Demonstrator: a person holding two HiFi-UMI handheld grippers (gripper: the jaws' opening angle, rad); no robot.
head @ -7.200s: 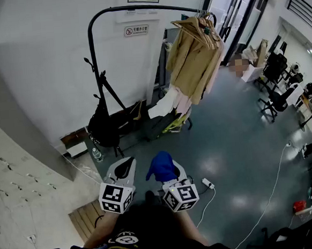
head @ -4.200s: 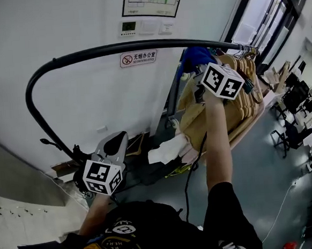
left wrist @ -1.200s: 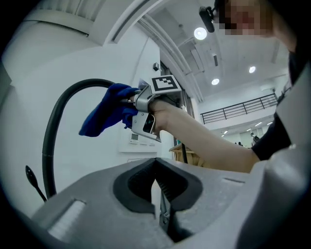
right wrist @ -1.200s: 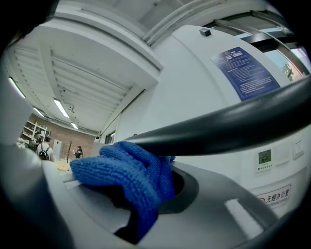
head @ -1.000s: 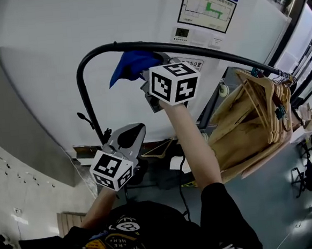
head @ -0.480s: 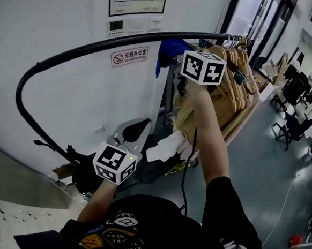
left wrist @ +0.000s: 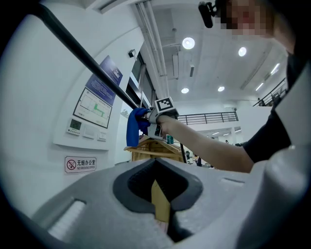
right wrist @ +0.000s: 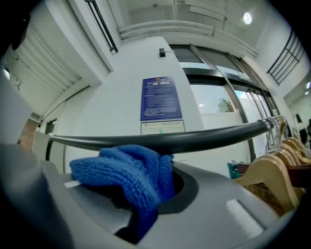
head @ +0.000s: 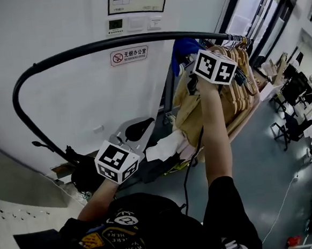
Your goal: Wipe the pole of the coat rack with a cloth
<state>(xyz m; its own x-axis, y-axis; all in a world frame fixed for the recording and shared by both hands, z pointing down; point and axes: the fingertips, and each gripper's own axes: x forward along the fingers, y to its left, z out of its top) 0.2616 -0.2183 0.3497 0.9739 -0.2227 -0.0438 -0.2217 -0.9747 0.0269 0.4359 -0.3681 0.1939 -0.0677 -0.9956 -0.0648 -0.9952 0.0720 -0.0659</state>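
Note:
The coat rack's black pole arcs up from the left and runs across the top toward the hangers. My right gripper is raised to it and shut on a blue knitted cloth. The cloth presses against the pole close to the first hangers. In the right gripper view the cloth bulges out of the jaws and touches the underside of the pole. My left gripper hangs low at waist height, shut with nothing in it, and points up at the pole and the cloth.
Wooden hangers with beige coats crowd the pole's right end. A no-smoking sign and a control panel are on the white wall behind. A black bag sits at the rack's foot. Office chairs stand far right.
The right gripper rose from waist height to the pole with the cloth, slid left along it, then back right toward the hangers. The left gripper stayed low.

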